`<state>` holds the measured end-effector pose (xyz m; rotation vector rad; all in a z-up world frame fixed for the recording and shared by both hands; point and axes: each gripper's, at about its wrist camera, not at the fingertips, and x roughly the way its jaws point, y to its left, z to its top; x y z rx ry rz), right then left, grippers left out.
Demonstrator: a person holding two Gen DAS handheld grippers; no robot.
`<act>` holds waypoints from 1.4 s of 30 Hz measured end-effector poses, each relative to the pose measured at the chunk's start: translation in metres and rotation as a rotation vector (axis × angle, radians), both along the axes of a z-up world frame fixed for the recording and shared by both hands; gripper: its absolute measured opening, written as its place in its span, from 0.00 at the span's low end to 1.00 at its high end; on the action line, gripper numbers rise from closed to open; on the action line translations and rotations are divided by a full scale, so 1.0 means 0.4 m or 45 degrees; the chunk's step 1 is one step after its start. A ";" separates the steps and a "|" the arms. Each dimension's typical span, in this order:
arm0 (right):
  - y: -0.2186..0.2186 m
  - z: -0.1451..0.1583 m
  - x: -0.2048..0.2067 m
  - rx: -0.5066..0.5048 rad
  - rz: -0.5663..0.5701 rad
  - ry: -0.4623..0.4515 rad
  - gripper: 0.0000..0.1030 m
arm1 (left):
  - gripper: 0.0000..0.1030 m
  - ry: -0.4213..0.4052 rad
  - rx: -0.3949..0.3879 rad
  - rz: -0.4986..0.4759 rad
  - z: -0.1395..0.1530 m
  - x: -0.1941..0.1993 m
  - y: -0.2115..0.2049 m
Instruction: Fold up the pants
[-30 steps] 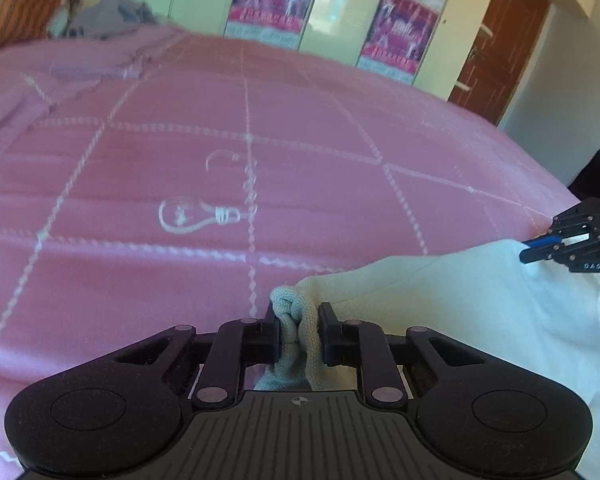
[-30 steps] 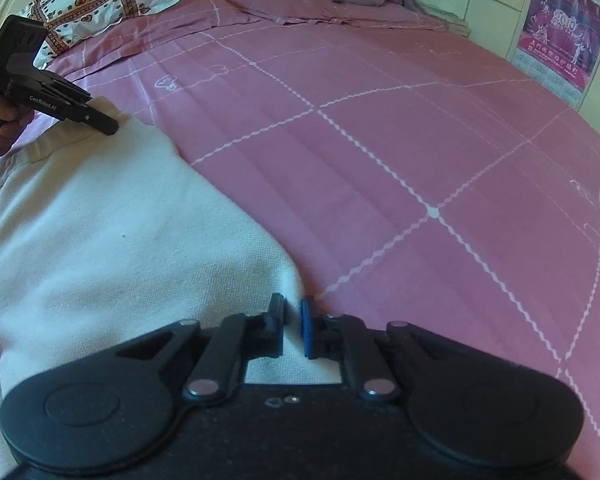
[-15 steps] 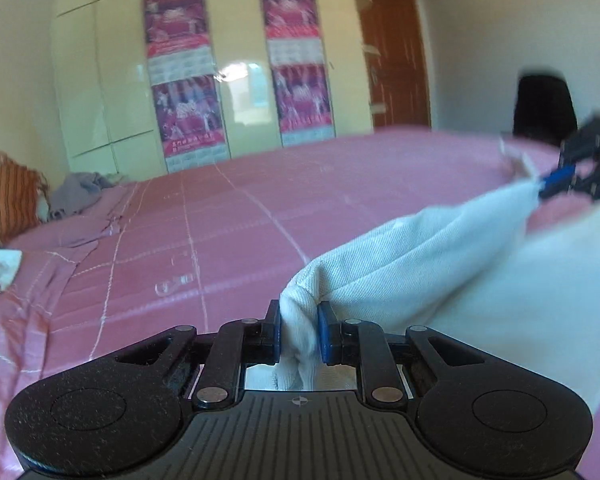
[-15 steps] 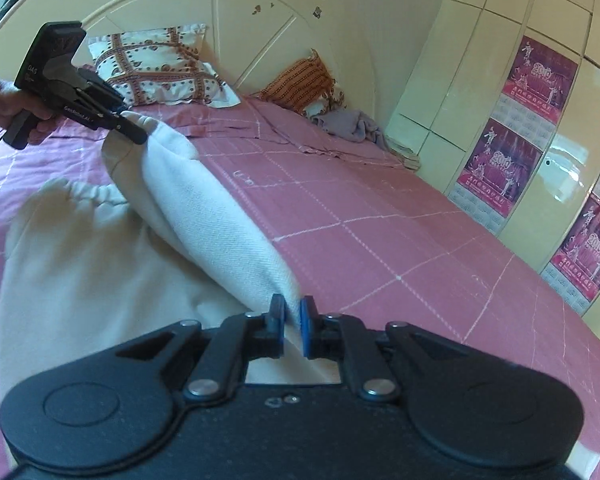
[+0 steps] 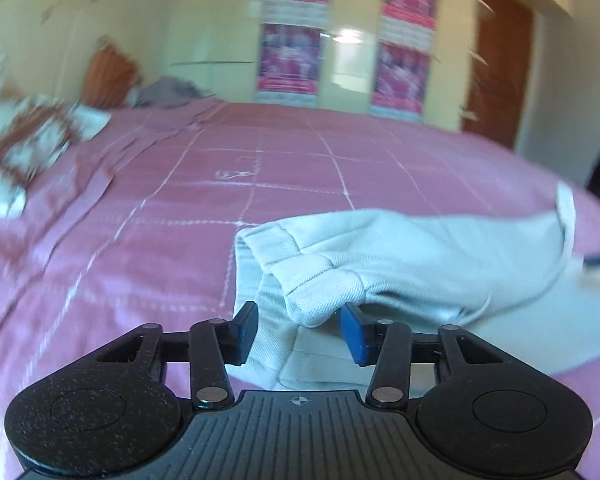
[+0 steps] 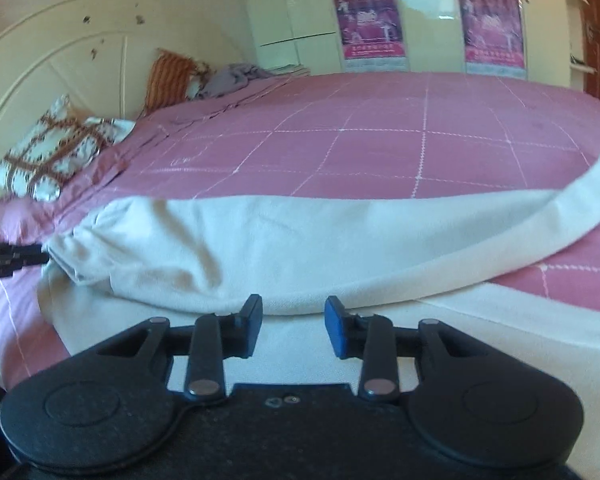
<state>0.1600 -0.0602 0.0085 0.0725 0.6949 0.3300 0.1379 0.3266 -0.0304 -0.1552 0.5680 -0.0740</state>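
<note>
Cream twill pants (image 5: 400,256) lie folded over on the pink grid-stitched bed (image 6: 380,148) — left gripper (image 5: 298,330) and right gripper (image 6: 293,326) both spread apart, empty.

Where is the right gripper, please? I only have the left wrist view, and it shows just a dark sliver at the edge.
Observer: The right gripper is open, with nothing between its jaws, just short of the folded edge of the pants.
Operator: Thank you. Does the top layer lie tidy on your side?
Observer: Not quite. One long strip trails off to the right across the pink bedspread.
Operator: And how does my left gripper look from there?
Observer: Only the tip of the left gripper shows, at the left edge beside the gathered waistband. I cannot tell whether they touch.
</note>
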 end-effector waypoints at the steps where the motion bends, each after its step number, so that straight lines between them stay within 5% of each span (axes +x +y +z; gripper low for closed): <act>1: -0.006 -0.001 0.013 0.047 -0.039 0.029 0.38 | 0.47 0.014 -0.101 0.052 0.004 -0.009 0.011; 4: -0.026 -0.011 0.047 0.213 -0.151 0.119 0.52 | 0.48 0.053 -0.441 0.169 -0.006 -0.020 0.030; 8: -0.045 -0.064 0.097 0.448 -0.331 0.291 0.53 | 0.48 0.119 -0.844 0.239 -0.047 -0.003 0.042; 12: -0.075 -0.130 0.149 0.600 -0.483 0.438 0.53 | 0.47 0.229 -1.014 0.293 -0.098 0.044 0.036; 15: -0.077 -0.163 0.180 0.614 -0.524 0.459 0.51 | 0.47 0.271 -0.958 0.333 -0.118 0.089 0.022; 16: -0.080 -0.168 0.191 0.612 -0.534 0.463 0.46 | 0.41 0.286 -0.937 0.348 -0.127 0.106 0.021; 17: -0.081 -0.173 0.200 0.598 -0.542 0.463 0.40 | 0.17 0.299 -0.933 0.344 -0.135 0.120 0.022; 18: -0.078 -0.171 0.208 0.546 -0.552 0.459 0.12 | 0.17 0.300 -0.945 0.329 -0.147 0.146 0.027; 19: -0.077 -0.169 0.211 0.503 -0.553 0.446 0.07 | 0.17 0.279 -0.955 0.320 -0.147 0.162 0.030; 24: -0.075 -0.074 0.117 0.505 -0.405 0.231 0.06 | 0.16 0.181 -0.879 0.165 -0.040 0.165 0.066; 27: -0.052 -0.021 0.003 0.501 -0.300 0.129 0.06 | 0.16 0.244 -0.776 0.132 -0.034 0.143 0.097; 30: -0.009 -0.080 -0.058 0.384 -0.278 0.180 0.08 | 0.16 0.410 -0.754 0.145 -0.126 0.144 0.115; 33: -0.026 -0.168 -0.065 0.451 -0.354 0.299 0.06 | 0.16 0.375 -0.798 0.171 -0.125 0.136 0.116; 39: -0.022 -0.098 -0.080 0.463 -0.312 0.225 0.08 | 0.16 0.242 -0.743 0.126 -0.044 0.112 0.100; 42: -0.021 -0.087 -0.091 0.489 -0.316 0.226 0.07 | 0.16 0.323 -0.662 0.135 -0.067 0.114 0.099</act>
